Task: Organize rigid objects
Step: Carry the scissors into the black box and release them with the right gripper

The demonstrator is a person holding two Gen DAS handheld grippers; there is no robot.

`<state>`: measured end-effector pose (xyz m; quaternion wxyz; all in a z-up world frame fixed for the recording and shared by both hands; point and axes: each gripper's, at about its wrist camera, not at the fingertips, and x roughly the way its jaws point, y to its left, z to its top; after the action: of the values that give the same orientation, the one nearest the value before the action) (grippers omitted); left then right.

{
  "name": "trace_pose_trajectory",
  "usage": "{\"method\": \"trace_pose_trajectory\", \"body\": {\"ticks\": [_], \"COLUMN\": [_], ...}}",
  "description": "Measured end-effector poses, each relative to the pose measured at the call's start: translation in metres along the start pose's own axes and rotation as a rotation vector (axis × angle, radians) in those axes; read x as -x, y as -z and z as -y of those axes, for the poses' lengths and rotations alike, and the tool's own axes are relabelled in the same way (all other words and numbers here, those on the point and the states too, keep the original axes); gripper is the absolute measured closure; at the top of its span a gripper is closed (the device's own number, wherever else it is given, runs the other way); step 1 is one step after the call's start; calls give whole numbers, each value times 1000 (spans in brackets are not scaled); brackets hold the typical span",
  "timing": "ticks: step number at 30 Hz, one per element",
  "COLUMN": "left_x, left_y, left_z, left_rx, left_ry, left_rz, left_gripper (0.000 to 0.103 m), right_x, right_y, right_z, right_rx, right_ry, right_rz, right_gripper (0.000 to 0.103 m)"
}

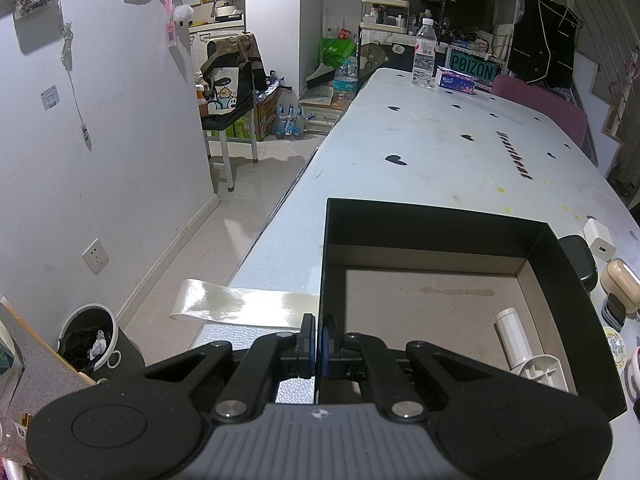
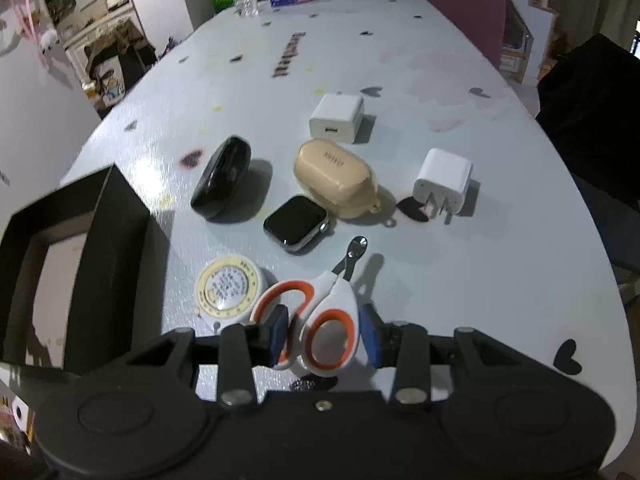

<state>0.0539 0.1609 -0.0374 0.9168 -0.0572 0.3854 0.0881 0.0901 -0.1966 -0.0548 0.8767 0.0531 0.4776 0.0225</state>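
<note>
My left gripper (image 1: 319,344) is shut on the left wall of the black open box (image 1: 560,264). A white cylindrical item (image 1: 516,340) lies inside the box. My right gripper (image 2: 324,336) is shut on the white and orange handles of small scissors (image 2: 316,320), just right of the box (image 2: 100,240). Beyond lie a round tape measure (image 2: 228,286), a smartwatch (image 2: 295,221), a black case (image 2: 222,178), a beige earbud case (image 2: 334,176) and two white chargers (image 2: 338,116) (image 2: 442,180).
A water bottle (image 1: 424,54) and tissue pack (image 1: 456,80) stand at the table's far end. A strip of tape (image 1: 240,306) hangs off the table's left edge. A bin (image 1: 90,340) stands on the floor at left. A pink chair (image 2: 452,4) is at the far right.
</note>
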Motion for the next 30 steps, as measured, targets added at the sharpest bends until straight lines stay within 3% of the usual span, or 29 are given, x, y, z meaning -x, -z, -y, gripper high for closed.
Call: {"method": "trace_pose_trajectory", "body": {"ticks": [8, 14, 22, 30], "left_x": [0, 0, 0, -1], "left_y": [0, 0, 0, 0], "left_z": [0, 1, 1, -3], "left_rx": [-3, -1, -2, 5], "left_ry": [-3, -1, -2, 4], "left_rz": [1, 0, 1, 3], "left_gripper": [100, 100, 100, 100], "right_x": [38, 70, 50, 14], "right_y": [-15, -30, -28, -4], "right_z": [-3, -48, -129, -187], "right_rx": [-29, 48, 184, 307], "right_ry": [-73, -198, -345, -360], "right_rz": [107, 175, 91, -13], "right_gripper": [63, 63, 63, 63]}}
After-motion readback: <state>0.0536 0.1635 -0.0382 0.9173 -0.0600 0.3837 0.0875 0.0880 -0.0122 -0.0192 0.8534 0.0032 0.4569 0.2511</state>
